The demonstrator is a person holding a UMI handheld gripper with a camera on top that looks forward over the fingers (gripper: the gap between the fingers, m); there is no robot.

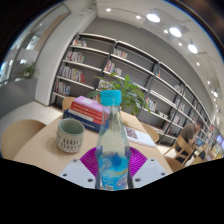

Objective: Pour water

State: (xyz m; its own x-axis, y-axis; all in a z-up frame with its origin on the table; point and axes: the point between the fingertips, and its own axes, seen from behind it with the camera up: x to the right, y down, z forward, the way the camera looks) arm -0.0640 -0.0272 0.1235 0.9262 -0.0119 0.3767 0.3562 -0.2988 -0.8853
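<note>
A clear plastic water bottle (112, 140) with a blue cap (110, 97) and a blue label stands upright between my fingers. The magenta pads (90, 160) sit against its lower body on both sides, so my gripper (112, 165) is shut on it. Water fills the bottle's lower part. A pale ribbed cup (70, 136) stands on the wooden table (38, 150), to the left of the bottle and a little beyond the fingers. The bottle's base is hidden by the fingers.
A stack of red and blue books (85, 110) lies behind the cup. A green plant (128, 88) stands behind the bottle. Long bookshelves (130, 62) run along the back wall. Chairs (186, 146) show at the right.
</note>
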